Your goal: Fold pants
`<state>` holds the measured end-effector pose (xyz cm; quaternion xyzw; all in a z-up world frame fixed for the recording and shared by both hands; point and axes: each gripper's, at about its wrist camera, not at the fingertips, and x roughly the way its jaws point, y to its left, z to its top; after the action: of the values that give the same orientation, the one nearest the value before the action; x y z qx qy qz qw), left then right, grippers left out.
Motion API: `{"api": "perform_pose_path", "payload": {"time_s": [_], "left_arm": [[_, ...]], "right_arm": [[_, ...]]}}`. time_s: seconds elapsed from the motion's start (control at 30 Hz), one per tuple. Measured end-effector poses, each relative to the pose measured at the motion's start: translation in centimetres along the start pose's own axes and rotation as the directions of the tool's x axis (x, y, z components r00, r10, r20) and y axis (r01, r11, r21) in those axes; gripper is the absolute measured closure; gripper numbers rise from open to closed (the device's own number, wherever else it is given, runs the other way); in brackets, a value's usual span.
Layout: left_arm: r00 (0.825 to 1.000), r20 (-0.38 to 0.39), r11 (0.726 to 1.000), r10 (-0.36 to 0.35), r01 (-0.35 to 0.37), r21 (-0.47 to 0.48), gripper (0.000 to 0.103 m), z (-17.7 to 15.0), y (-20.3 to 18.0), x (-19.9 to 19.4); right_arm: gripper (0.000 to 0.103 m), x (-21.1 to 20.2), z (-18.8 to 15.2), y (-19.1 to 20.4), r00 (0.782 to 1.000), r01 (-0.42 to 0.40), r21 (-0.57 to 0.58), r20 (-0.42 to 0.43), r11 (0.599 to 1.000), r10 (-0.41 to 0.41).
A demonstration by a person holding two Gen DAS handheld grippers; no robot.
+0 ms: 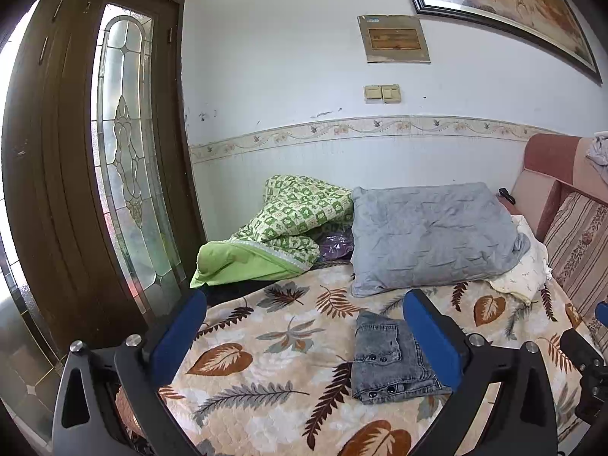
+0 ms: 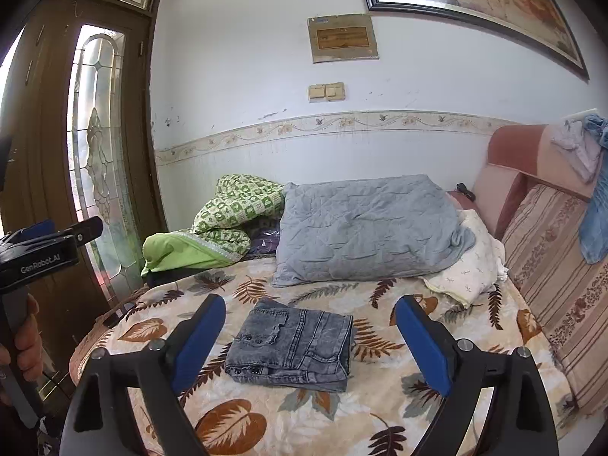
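Observation:
Grey denim pants (image 2: 292, 345) lie folded into a compact rectangle on the leaf-patterned bedspread (image 2: 380, 399). In the left wrist view the pants (image 1: 387, 361) sit just left of the right blue finger. My left gripper (image 1: 304, 342) is open and empty, held above the bed to the left of the pants. My right gripper (image 2: 309, 342) is open and empty, hovering in front of the pants with its jaws spread wider than the bundle. The left gripper's body (image 2: 41, 250) shows at the left edge of the right wrist view.
A grey pillow (image 2: 364, 224) lies behind the pants. A green patterned quilt (image 2: 228, 220) is bunched at the back left. White cloth (image 2: 467, 262) lies beside the pillow. A striped headboard (image 2: 558, 266) with blue clothing stands on the right. A wooden glass door (image 2: 95, 152) is left.

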<state>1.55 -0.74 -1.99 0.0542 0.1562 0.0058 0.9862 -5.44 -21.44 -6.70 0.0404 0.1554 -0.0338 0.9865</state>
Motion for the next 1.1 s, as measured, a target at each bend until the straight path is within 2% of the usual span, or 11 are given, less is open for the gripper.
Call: {"api": "perform_pose_path", "payload": {"time_s": [0.6, 1.1], "left_arm": [[0.997, -0.064, 0.998, 0.052, -0.054, -0.025, 0.000, -1.8, 2.4, 2.3], [0.995, -0.069, 0.997, 0.073, -0.074, -0.004, 0.000, -2.6, 2.6, 4.3]], "right_arm": [[0.010, 3.7, -1.3, 2.7, 0.997, -0.028, -0.038, -0.077, 0.999, 0.025], [0.010, 7.3, -2.4, 2.8, 0.990, -0.044, -0.022, -0.135, 0.999, 0.040]]}}
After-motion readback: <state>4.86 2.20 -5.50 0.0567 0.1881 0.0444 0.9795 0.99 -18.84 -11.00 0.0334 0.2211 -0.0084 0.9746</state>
